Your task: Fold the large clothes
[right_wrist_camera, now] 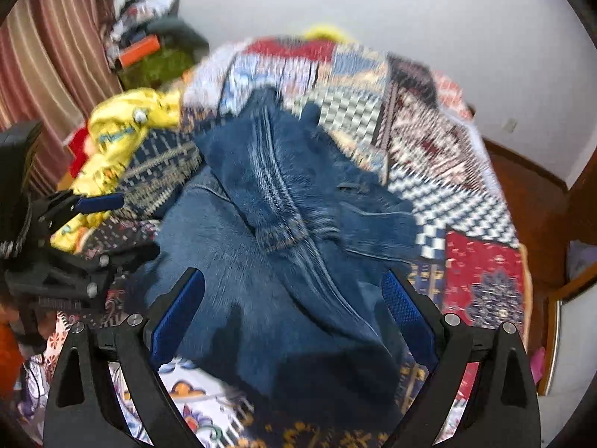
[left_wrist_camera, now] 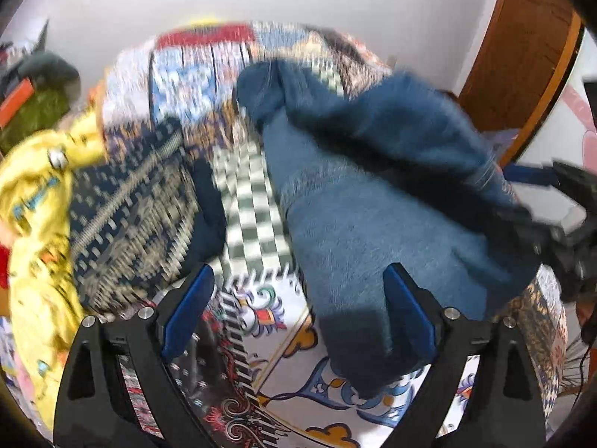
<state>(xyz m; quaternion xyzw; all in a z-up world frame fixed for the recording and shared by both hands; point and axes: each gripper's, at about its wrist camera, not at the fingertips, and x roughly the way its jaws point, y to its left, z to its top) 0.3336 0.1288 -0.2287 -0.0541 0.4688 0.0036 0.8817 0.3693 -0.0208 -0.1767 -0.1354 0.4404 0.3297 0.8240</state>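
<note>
While both pairs of blue-padded jaws stand wide apart and grip nothing, the left gripper (left_wrist_camera: 298, 321) hangs over the pale inner side of the blue denim jeans (right_wrist_camera: 283, 224), its right finger (left_wrist_camera: 410, 313) in front of that cloth. The right gripper (right_wrist_camera: 294, 321) hovers above the darker seamed leg. These jeans lie loosely doubled over on the multicoloured patchwork bedspread (right_wrist_camera: 466, 201). Beside them, further left, sits a crumpled yellow printed garment (left_wrist_camera: 33, 201) and a navy patterned cloth (left_wrist_camera: 138, 201).
</note>
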